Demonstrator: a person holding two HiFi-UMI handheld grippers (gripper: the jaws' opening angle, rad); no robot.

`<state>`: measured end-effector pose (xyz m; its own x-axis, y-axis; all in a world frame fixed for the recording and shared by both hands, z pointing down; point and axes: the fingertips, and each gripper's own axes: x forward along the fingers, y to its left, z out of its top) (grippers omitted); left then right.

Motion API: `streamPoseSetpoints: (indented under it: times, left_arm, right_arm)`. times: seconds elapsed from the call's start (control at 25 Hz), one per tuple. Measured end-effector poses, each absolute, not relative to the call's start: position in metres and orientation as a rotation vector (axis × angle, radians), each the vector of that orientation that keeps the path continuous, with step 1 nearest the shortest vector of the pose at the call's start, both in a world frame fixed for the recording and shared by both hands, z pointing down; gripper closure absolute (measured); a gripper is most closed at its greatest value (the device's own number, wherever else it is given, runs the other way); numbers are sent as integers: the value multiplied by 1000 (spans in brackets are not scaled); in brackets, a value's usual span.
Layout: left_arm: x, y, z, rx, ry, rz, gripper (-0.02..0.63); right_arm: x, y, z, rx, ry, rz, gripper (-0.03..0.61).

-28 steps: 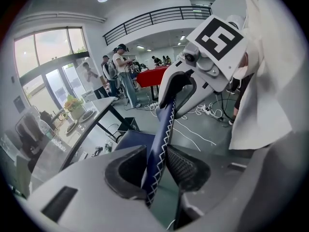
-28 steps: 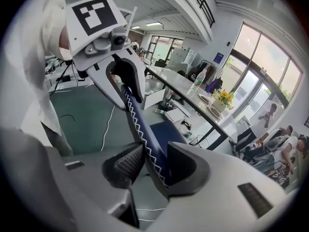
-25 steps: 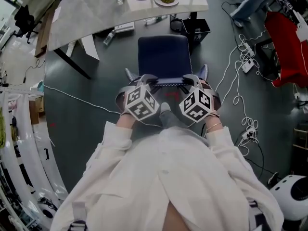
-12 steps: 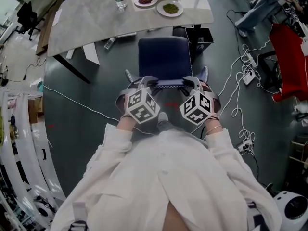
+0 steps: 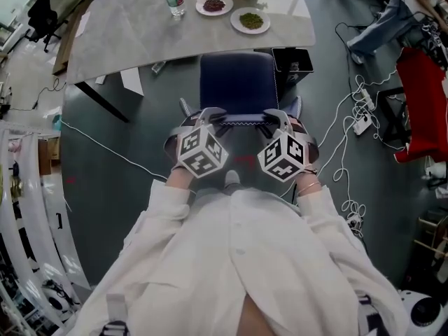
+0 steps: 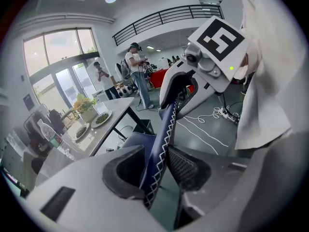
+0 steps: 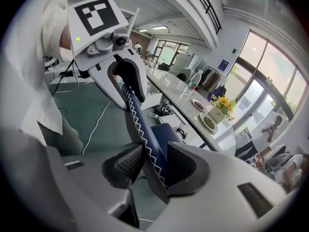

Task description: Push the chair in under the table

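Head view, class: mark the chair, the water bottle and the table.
chair (image 5: pixel 236 82), head view, seat cushion
water bottle (image 5: pixel 175 1), head view, clear body
table (image 5: pixel 126 33), head view, bare top

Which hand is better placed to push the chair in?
Neither: left gripper and right gripper each clamp the chair back, evenly either side, so probably both push. Left's jaws just eased open slightly.

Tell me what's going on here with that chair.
A person is behind a dark blue chair, with the left gripper and right gripper each clamped on the top edge of its backrest. The left gripper's jaws have just eased open slightly, the backrest between them. The seat's front reaches the table's near edge; most of the chair is not yet under it.
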<state>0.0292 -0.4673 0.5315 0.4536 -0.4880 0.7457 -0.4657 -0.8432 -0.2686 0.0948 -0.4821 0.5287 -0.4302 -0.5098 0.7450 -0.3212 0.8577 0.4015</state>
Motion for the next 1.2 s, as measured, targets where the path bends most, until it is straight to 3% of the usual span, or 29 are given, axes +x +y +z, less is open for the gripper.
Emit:
streamPoseSetpoints:
  times: [1.2]
  left_arm:
    - [11,-578,533,-2644,904,-1399,468]
  right_arm:
    - [77,-593,531,612,-2049,-257,433]
